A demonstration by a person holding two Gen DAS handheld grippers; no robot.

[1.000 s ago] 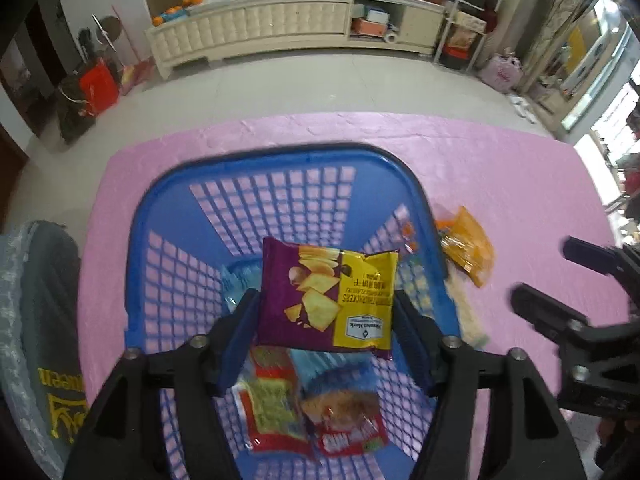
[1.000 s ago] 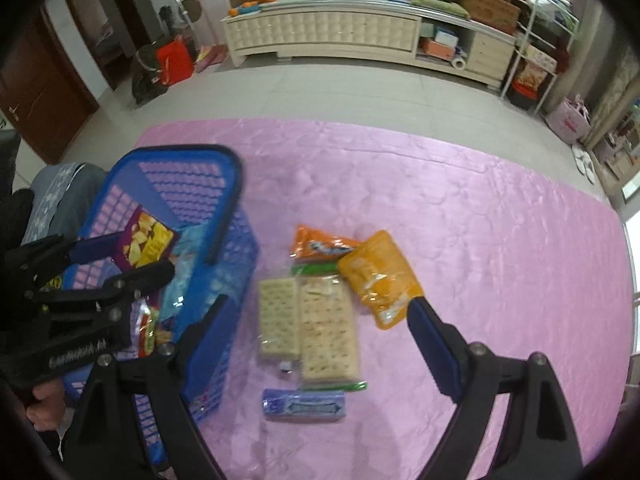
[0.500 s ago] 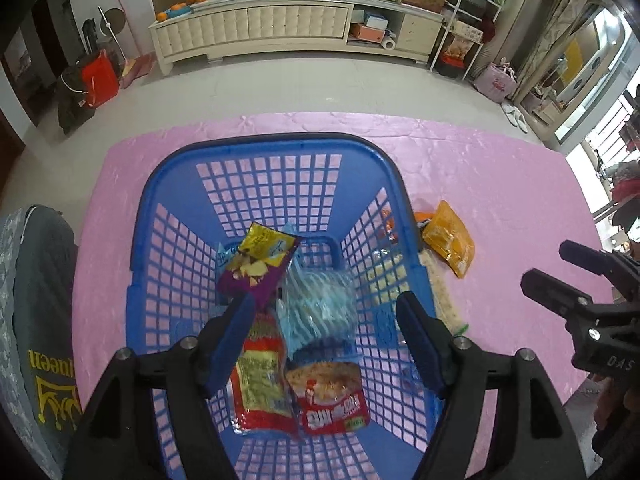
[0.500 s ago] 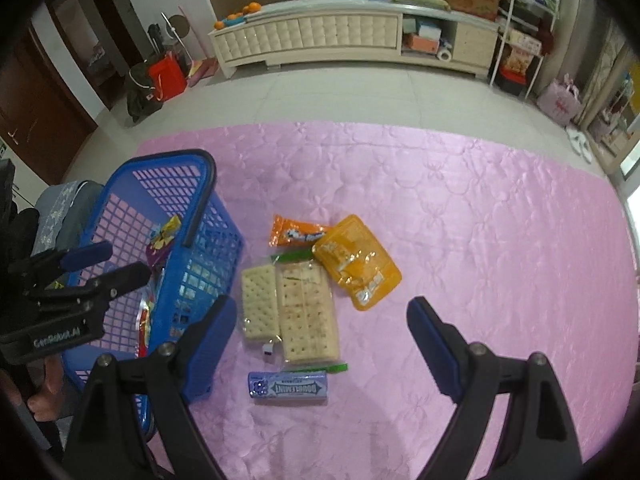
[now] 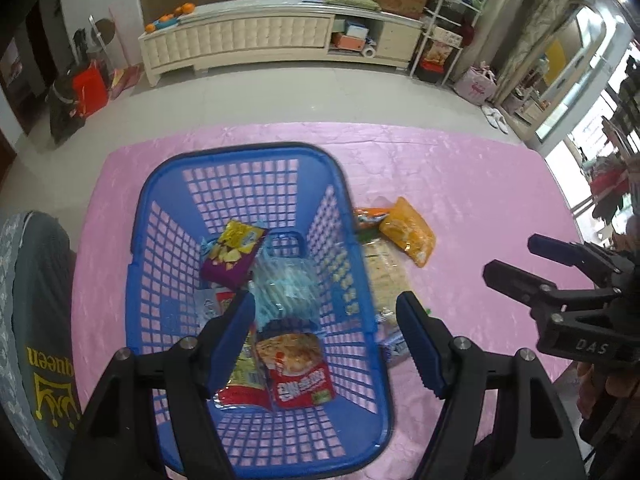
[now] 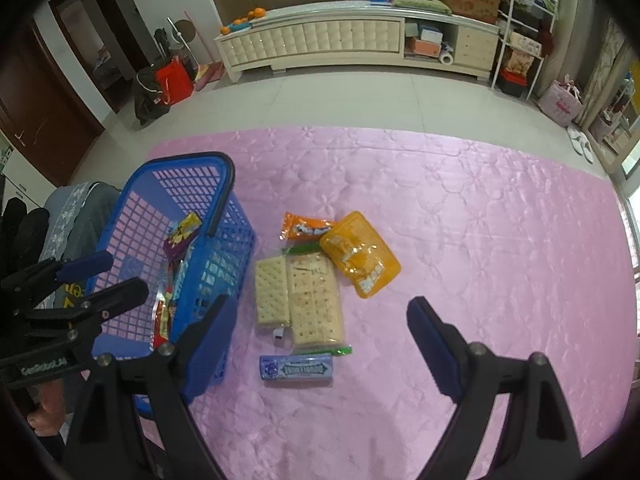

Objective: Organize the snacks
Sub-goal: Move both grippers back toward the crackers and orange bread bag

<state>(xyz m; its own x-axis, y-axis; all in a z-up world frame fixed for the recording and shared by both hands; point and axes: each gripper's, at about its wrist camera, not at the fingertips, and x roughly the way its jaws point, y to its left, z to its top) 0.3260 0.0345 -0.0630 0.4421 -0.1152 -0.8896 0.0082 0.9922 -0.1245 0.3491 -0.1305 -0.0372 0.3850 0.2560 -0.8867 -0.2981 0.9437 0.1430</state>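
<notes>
My left gripper (image 5: 326, 328) hangs wide open & empty over the blue basket (image 5: 160, 216); right gripper (image 6: 320, 340), also open w/ nothing held, sits above the loose snacks. Next I'd take the gum pack (image 6: 296, 367) lying nearest on the pink surface (image 6: 480, 220), just right of the basket: come straight down, pinch across its short sides.

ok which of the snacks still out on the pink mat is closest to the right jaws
The purple-blue gum pack, lying flat at the near end of the cluster, just below the two cracker packs. The orange pouch and the orange wrapper lie farther off.

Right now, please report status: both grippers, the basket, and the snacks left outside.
Left gripper open, empty, over blue basket. Right gripper open, empty. Cracker packs, orange pouches, gum pack outside. Nothing blocking.
</notes>
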